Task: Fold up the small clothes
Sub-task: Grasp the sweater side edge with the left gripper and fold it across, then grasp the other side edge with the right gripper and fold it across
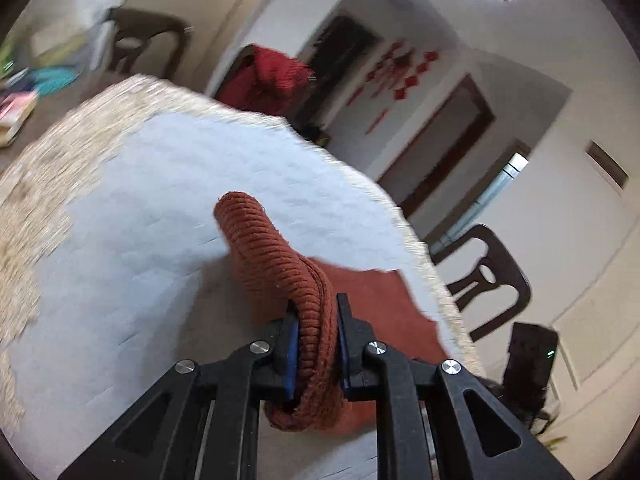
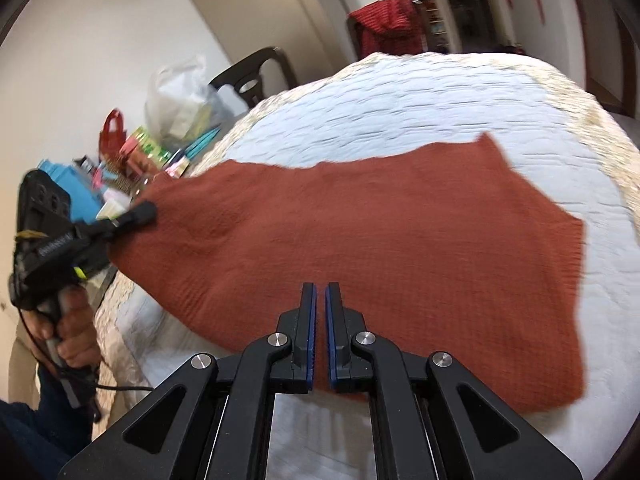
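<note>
Black linkage arms of the right gripper [image 2: 319, 320] fill the bottom of the right wrist view, its two blue-padded jaws drawn almost together with only a thin slit between them and nothing visibly caught there; they hover over the near part of the rust-red knitted garment [image 2: 380, 248]. That garment is the one piece of clothing on the round table [image 2: 380, 92], spread across its white quilted cover, which has a beige fringed border. At the garment's left corner the left gripper [image 2: 140, 213] pinches the cloth, carried by a hand [image 2: 74, 328] wrapped round the handle; white lettering runs along its black body but is too blurred to read.

From the left wrist view, the left gripper [image 1: 317, 332] has its jaws clamped on a bunched, ribbed roll of the same garment [image 1: 272, 256], which rises from between the blue pads and curls up over the table cover [image 1: 160, 200].

Two dark wooden chairs [image 1: 492, 276] show around the table in the left view, one at the far side and one at the right edge. A red cloth [image 1: 268, 80] hangs over something beyond the table. Red paper decorations [image 1: 400, 72] are stuck on the far wall; no characters can be made out. A clutter of coloured boxes and a plastic bag [image 2: 180, 100] sits off the table's left side
</note>
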Available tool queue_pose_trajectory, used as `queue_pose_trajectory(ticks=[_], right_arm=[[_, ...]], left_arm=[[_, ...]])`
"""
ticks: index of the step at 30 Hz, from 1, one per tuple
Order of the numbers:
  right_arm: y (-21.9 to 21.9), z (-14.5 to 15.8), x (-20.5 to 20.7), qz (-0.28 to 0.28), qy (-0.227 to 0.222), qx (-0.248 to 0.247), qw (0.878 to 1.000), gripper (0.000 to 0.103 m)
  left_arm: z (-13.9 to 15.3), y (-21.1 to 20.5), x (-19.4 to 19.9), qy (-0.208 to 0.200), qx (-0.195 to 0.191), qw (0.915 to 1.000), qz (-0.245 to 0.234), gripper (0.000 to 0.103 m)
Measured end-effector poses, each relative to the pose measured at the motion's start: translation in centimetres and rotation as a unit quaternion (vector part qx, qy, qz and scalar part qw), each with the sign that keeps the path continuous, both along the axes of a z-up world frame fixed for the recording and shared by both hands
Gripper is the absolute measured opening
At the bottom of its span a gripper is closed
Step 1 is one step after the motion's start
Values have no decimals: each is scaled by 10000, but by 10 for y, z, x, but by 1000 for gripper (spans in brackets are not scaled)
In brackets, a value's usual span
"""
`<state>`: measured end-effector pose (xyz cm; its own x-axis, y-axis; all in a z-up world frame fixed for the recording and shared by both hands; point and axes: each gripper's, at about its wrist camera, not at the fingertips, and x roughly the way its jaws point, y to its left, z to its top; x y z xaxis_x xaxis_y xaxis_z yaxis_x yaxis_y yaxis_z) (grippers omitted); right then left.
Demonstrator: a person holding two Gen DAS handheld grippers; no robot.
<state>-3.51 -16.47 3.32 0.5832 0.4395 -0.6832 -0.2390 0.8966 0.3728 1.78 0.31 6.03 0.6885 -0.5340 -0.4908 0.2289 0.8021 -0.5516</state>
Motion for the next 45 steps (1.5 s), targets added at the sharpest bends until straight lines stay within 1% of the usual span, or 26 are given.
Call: queue_pose_trajectory(ticks=[3,6,9,11,13,14,16,17,18,19,20,21,23,25,26,28,31,34,36,38,41,43,44,45], right_arm=[[-20,1,-6,-233,-10,52,9997,4],[-35,1,-11,-446,-7,88,9990,4],[-48,0,-18,-626,-13,152,9979,4],[-56,-1,-20,-714,7,192,9973,4],[-63,-2,-21,-793,46,256,9965,4],[-66,-3,-21,-814,65,299,9962,4],[-70,-4,-20,-846,116,391,9956,4],[-72,-5,-20,-851,143,444,9953,4],[-74,-5,-21,-834,158,517,9950,9],[-75,-5,-21,-782,175,689,9944,12],[-77,-5,-21,-734,190,847,9935,22],[-79,-6,-23,-678,200,1024,9922,38],[-79,-4,-22,-529,174,1453,9878,54],[-75,-4,-19,-331,213,1807,9828,54],[-70,-3,-17,-236,254,1890,9814,54],[-58,-7,-10,23,428,1972,9794,54],[-46,-11,-4,146,602,1926,9793,54],[-42,-12,7,21,729,2075,9755,54],[-45,-14,16,-141,860,2362,9678,54],[-49,-16,25,-318,976,2496,9629,54],[-49,-19,36,-507,1061,2482,9615,54],[-44,-18,40,-496,1013,2331,9659,54],[-43,-17,39,-496,996,2234,9684,45],[-40,-17,42,-510,998,2071,9719,30]], left_arm=[[18,-33,9,-166,15,9991,-392,17],[24,-71,19,-245,94,9963,-820,17],[8,-110,28,-27,213,9924,-1214,17],[-13,-133,37,313,292,9883,-1463,17],[-38,-150,44,677,360,9815,-1752,18],[-44,-154,45,779,374,9802,-1781,19],[-40,-151,40,684,295,9810,-1793,23],[-33,-147,36,618,181,9814,-1810,28],[-24,-139,32,512,18,9821,-1815,30],[-16,-132,28,377,-46,9834,-1775,30],[-8,-122,23,213,-41,9857,-1671,30],[-2,-111,20,70,3,9885,-1512,33],[4,-90,16,-55,38,9925,-1224,34],[1,-72,17,-47,149,9955,-934,34],[-4,-64,15,-1,206,9965,-807,34],[-14,-58,18,151,222,9972,-701,34],[-33,-59,18,331,307,9970,-627,34],[-43,-60,17,353,372,9967,-633,34],[-45,-61,18,302,413,9966,-642,34],[-46,-62,19,290,423,9965,-664,34],[-48,-68,21,252,504,9960,-694,34],[-49,-70,21,235,548,9957,-708,34],[-49,-70,21,228,570,9956,-708,34],[-48,-70,20,213,609,9954,-703,34]])
